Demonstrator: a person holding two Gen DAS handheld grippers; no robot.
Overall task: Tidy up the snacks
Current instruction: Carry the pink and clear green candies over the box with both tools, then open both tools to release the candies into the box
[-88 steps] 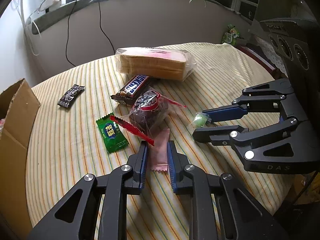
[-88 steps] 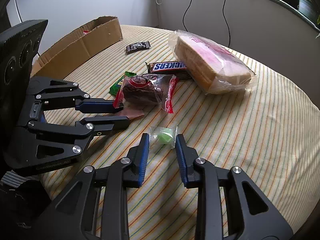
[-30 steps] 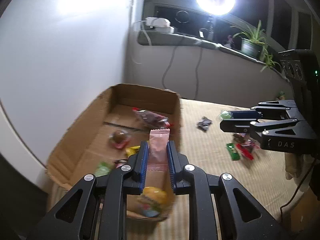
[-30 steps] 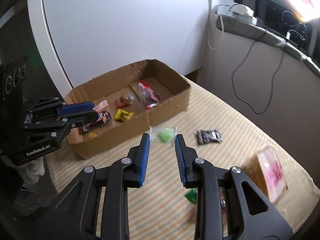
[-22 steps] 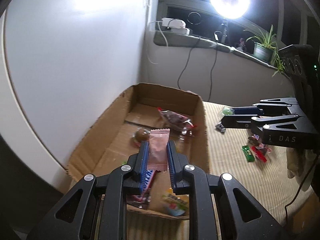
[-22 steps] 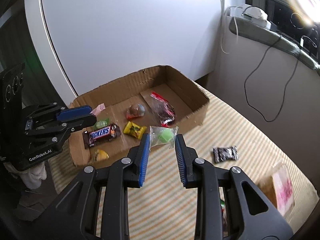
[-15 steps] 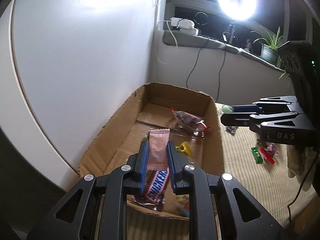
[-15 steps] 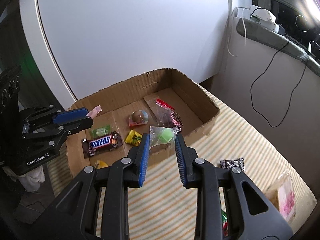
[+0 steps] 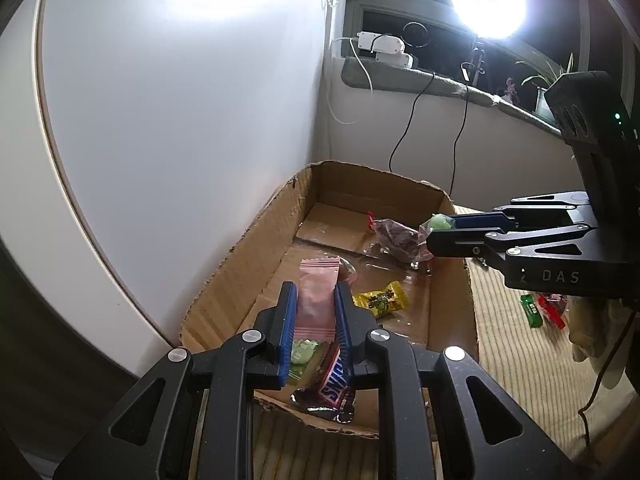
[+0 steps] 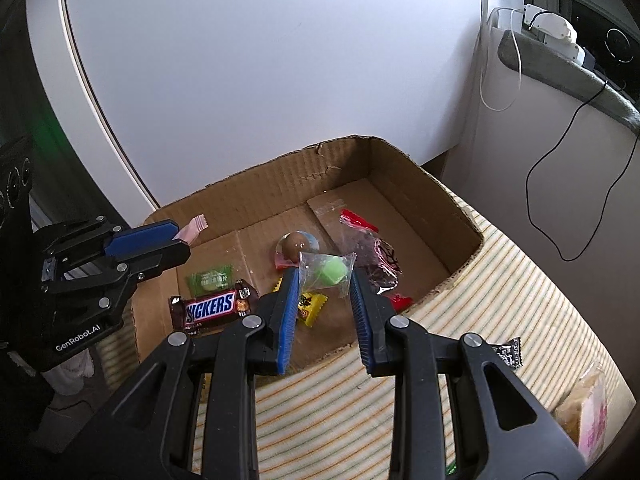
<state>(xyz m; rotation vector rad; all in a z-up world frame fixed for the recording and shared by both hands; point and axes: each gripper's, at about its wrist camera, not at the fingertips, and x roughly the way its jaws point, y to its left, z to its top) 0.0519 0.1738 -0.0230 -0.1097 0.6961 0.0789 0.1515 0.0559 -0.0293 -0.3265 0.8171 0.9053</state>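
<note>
Left tool [image 9: 316, 292] grips a pink packet [image 9: 318, 292] over the box [image 9: 236, 268]. Right tool [image 10: 325, 280] grips a green candy [image 10: 332, 271] above it.

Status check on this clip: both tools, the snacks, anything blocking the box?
Left tool shut on pink packet. Right tool shut on green candy. Both over cardboard box, neither snack released. Nothing in the way.
</note>
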